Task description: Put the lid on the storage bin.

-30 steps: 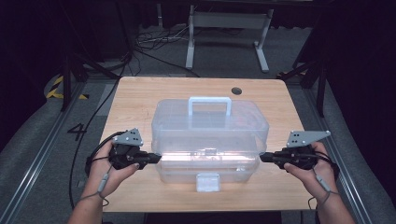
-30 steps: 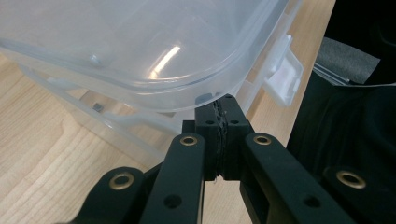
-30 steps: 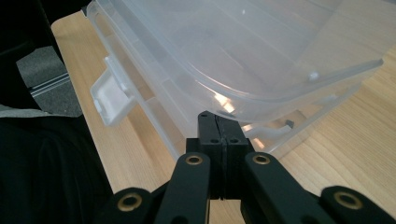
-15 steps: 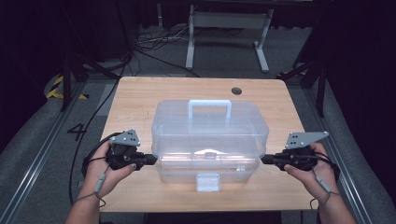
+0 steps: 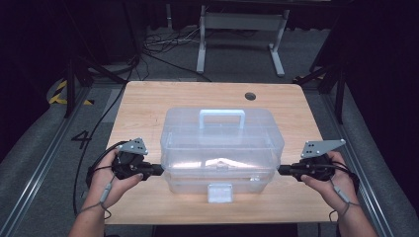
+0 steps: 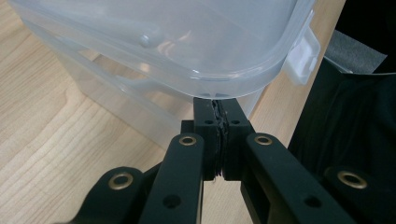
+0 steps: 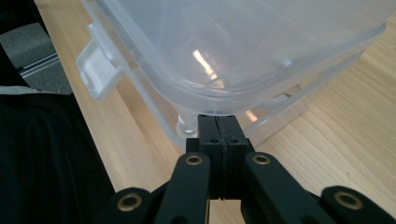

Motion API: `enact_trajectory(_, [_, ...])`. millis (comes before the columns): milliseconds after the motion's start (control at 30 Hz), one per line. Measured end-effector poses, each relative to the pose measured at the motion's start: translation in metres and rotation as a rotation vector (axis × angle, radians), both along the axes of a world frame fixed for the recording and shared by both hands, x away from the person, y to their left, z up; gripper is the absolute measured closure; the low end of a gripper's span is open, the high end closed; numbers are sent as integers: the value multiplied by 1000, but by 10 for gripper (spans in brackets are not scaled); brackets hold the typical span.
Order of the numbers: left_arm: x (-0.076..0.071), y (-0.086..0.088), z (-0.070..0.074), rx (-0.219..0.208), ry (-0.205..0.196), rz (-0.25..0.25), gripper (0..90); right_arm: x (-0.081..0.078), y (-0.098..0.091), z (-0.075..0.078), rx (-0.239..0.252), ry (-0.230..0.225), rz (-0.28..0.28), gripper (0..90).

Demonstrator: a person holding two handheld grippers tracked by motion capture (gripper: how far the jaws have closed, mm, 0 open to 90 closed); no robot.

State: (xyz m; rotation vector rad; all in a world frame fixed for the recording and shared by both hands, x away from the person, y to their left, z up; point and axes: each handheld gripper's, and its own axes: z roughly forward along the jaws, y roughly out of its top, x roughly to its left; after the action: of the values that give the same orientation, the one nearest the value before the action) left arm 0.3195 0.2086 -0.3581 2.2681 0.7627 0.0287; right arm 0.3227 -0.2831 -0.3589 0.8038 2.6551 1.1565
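A clear plastic storage box [image 5: 222, 143] with a top handle [image 5: 222, 117] and a white front latch [image 5: 220, 192] stands on the wooden table [image 5: 148, 103]. My left gripper [image 5: 159, 170] is shut, its tips against the box's left end. In the left gripper view the closed left gripper [image 6: 215, 100] sits just under the lid's rim [image 6: 233, 79], with nothing between the jaws. My right gripper [image 5: 281, 170] is shut at the box's right end. The right gripper view has the closed right gripper [image 7: 217, 119] tucked under the lid's edge [image 7: 219, 98].
A round hole [image 5: 250, 96] lies in the table's far right part. Beyond the table are a grey metal stand [image 5: 237, 29] and cables [image 5: 163, 44] on the floor. Rails run along both sides of the table. Bare wood surrounds the box.
My left gripper has shifted slightly to the left and toward the person, still at the box's end. The right gripper and the box have kept still.
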Motion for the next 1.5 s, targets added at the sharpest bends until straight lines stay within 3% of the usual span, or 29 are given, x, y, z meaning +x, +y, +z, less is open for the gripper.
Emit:
enact_trajectory(700, [1, -8, -6, 90, 69, -42, 892, 1, 5, -7, -85, 44, 28, 900])
enact_trajectory(1500, [2, -10, -12, 115, 120, -74, 893, 2, 9, -13, -136, 87, 41, 900])
